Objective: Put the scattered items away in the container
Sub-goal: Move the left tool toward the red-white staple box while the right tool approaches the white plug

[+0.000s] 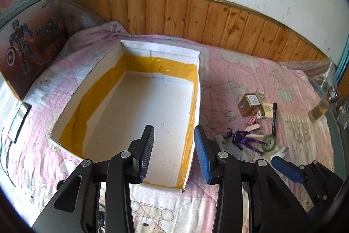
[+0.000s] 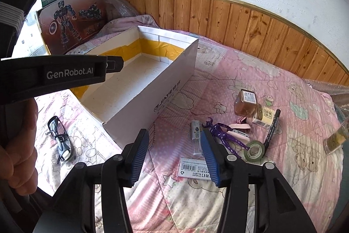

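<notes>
An open white box (image 1: 91, 89) with yellow tape inside lies on the pink quilt; it also shows in the right wrist view (image 2: 152, 89), and nothing lies in it. My left gripper (image 1: 174, 145) is open and empty above the box's near right corner. My right gripper (image 2: 174, 152) is open and empty above the quilt, just right of the box. Scattered items lie to the right: an amber bottle (image 2: 245, 103), a purple figure (image 2: 224, 135), a tape roll (image 2: 254, 150), a black pen (image 2: 272, 126), a staples box (image 2: 194, 169), a clear tube (image 2: 196, 137) and a pink clip (image 2: 240, 129).
Toy boxes (image 2: 72, 15) lean against the wall at the back left. Glasses (image 2: 60, 141) lie on the quilt left of the box. A tall clear bottle (image 1: 322, 104) stands at the far right. A phone (image 1: 18, 119) lies at the left edge. Wood panelling (image 1: 196, 19) backs the bed.
</notes>
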`<state>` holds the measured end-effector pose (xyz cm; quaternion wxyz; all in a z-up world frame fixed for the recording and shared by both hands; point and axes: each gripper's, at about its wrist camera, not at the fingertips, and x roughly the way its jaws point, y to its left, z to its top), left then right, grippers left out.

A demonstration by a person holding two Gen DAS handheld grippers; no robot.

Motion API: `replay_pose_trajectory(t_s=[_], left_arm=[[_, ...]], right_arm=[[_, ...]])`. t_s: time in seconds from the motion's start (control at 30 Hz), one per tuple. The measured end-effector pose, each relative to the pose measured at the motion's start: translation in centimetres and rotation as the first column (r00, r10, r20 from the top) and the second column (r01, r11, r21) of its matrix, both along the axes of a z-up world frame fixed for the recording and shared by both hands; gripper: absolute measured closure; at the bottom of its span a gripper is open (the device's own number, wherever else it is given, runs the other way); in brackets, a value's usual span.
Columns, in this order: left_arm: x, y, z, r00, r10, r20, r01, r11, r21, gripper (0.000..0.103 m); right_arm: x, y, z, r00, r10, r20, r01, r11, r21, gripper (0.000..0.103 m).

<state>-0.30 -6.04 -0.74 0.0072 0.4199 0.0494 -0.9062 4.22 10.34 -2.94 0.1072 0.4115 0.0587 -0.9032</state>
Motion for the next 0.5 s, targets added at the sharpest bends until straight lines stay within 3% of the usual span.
replay_pose_trajectory(t_s=[0.2, 0.5], left_arm=[[1.1, 2.2, -1.6, 0.993, -0.104, 0.052, 0.104, 0.995, 0.004, 0.059], [3.0, 6.8, -4.9, 0.958, -0.252, 0.134, 0.258, 0.966, -0.021, 0.059]], right_arm=[[0.2, 2.0, -1.3, 0.999, -0.028, 0.036, 0.028, 1.000, 0.010, 0.044], [0.8, 5.6, -3.0, 0.994, -0.083, 0.076, 0.080, 0.996, 0.031, 0.041]])
